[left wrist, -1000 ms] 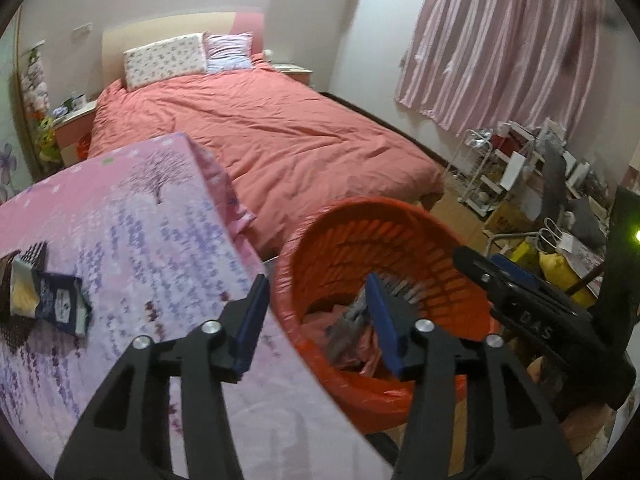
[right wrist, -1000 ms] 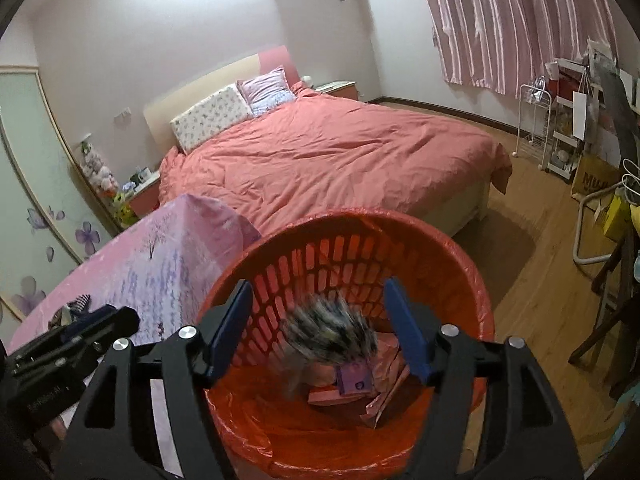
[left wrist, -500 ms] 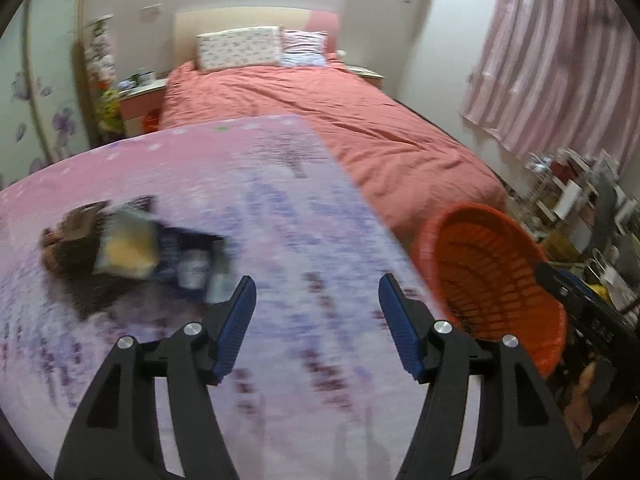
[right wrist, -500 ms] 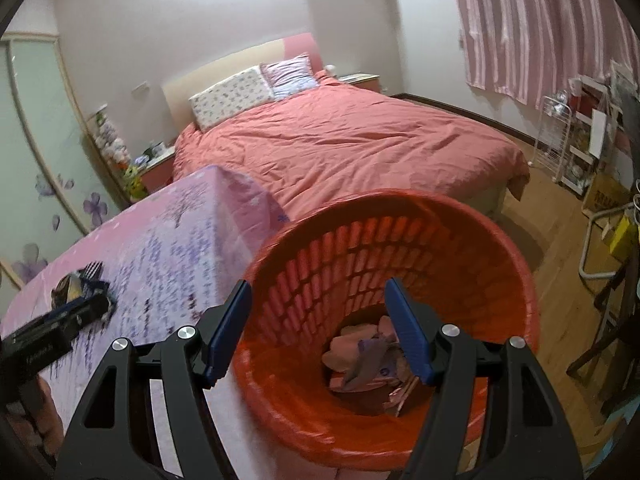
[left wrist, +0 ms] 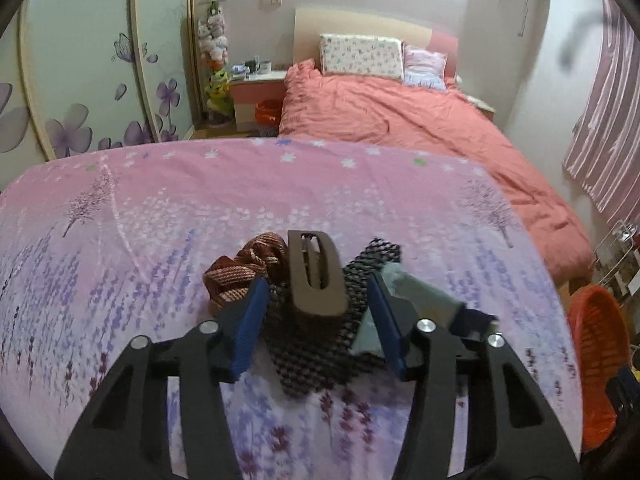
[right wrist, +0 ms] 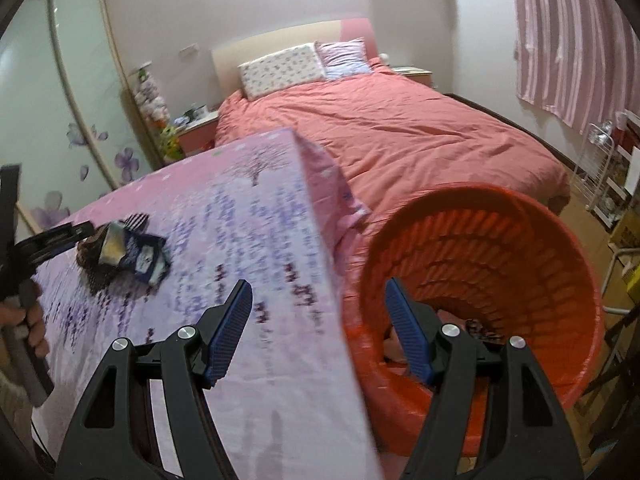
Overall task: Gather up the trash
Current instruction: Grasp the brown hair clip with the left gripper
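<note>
A small pile of trash lies on the pink flowered tablecloth (left wrist: 160, 208): a brown plastic piece (left wrist: 316, 276), a black net cloth (left wrist: 316, 348), a red striped cloth (left wrist: 244, 264) and a grey and dark blue wrapper (left wrist: 424, 300). My left gripper (left wrist: 316, 320) is open, its fingers either side of the brown piece and net cloth. The pile shows in the right wrist view too (right wrist: 124, 252). My right gripper (right wrist: 320, 328) is open and empty, over the table's edge beside the orange basket (right wrist: 560, 264), which holds trash at its bottom.
A bed with a red cover (left wrist: 400, 120) stands beyond the table. A bedside table (left wrist: 256, 92) and a small orange bin (left wrist: 267, 111) are at the back. A wire rack (right wrist: 600, 168) and pink curtains (right wrist: 572, 40) are on the right. The basket also shows at the left view's right edge (left wrist: 592, 356).
My left gripper swung from over the basket back across the table to the pile. My right gripper moved left from over the basket to the table's edge.
</note>
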Tool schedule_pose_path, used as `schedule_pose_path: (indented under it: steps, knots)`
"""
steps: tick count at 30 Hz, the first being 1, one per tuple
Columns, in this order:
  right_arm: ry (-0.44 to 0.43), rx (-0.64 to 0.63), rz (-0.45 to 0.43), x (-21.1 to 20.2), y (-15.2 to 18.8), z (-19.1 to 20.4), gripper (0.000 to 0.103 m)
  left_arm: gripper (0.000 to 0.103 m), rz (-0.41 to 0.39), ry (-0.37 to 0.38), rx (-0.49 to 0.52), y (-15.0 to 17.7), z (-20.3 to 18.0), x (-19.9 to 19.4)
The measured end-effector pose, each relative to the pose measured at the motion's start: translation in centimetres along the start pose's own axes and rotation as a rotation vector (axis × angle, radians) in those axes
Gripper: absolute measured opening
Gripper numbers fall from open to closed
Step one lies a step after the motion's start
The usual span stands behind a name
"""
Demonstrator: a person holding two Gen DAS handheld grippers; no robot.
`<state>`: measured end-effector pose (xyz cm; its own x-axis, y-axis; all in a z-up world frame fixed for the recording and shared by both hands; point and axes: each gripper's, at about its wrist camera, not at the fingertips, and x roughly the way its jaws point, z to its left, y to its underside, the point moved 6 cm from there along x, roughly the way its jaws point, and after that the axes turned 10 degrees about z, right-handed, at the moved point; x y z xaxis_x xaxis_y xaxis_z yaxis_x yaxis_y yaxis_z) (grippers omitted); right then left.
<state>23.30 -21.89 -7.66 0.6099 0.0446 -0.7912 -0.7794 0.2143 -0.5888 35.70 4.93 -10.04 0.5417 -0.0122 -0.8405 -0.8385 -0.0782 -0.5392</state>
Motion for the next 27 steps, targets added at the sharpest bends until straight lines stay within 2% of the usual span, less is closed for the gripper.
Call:
schedule_pose_path:
  steps: [4,6,8,12,16,19,24,27]
  knots:
    - [-0.008,-0.042,0.023,0.7,0.4,2.0,0.069,0.049,0.020,-0.014,0.018,-0.4,-0.1,1.7]
    - [-0.010,-0.055,0.032,0.9,0.5,2.7,0.069,0.036,0.021,-0.034,0.040,-0.5,-0.2,2.3]
    - [-0.013,-0.066,0.042,1.2,0.7,3.6,0.069,0.032,0.023,-0.045,0.060,-0.6,0.0,2.7]
    - [-0.019,-0.090,0.055,1.3,0.9,5.0,0.069,0.032,-0.015,-0.015,0.051,-0.1,1.1,1.5]
    - [-0.031,-0.107,0.064,1.7,1.1,6.3,0.069,0.032,-0.058,0.029,0.035,1.5,3.1,-1.5]
    - [-0.042,-0.125,0.073,2.0,1.1,7.7,0.069,0.032,-0.073,0.026,0.026,3.1,5.3,-3.5]
    - [-0.092,-0.150,0.084,2.9,0.9,10.7,0.069,0.032,-0.032,-0.045,0.018,6.2,9.3,-3.6]
    - [-0.109,-0.160,0.080,3.6,0.4,12.3,0.069,0.032,0.009,-0.048,-0.015,7.2,11.2,-2.5]
